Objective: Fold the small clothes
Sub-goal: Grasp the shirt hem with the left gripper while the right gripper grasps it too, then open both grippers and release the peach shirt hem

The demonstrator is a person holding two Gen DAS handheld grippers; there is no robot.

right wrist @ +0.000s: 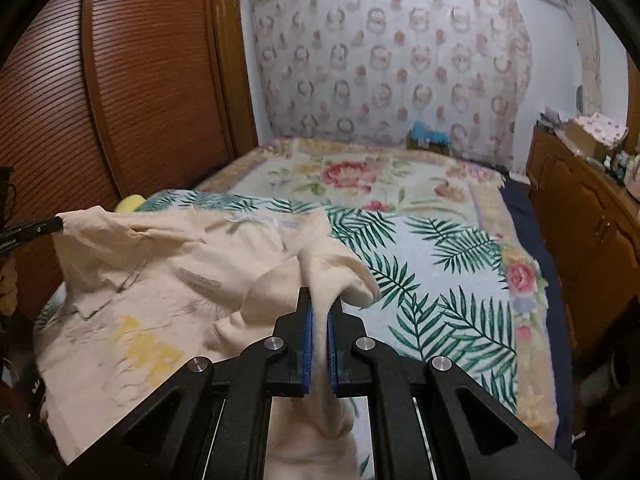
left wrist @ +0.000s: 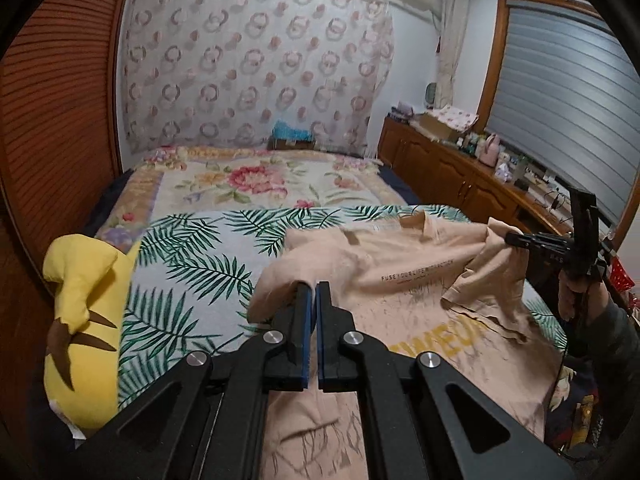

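Observation:
A peach T-shirt (left wrist: pixel 404 256) with black print and yellow letters lies partly lifted over a palm-leaf blanket (left wrist: pixel 188 264) on the bed. In the left wrist view my left gripper (left wrist: pixel 314 286) is shut on the shirt's near left edge, which bunches up at the tips. At the right my right gripper (left wrist: pixel 510 239), held by a hand, pinches another raised part of the shirt. In the right wrist view the right gripper (right wrist: pixel 320 300) is shut on a fold of the T-shirt (right wrist: pixel 160 280), cloth running down between its blue pads. The left gripper (right wrist: pixel 58 222) grips a corner at the far left.
A yellow plush toy (left wrist: pixel 80 320) lies at the bed's left edge beside a slatted wooden wardrobe (left wrist: pixel 56 128). A floral blanket (left wrist: pixel 256 180) covers the far half of the bed. A wooden cabinet (left wrist: pixel 460 172) with clutter runs along the right wall under a window.

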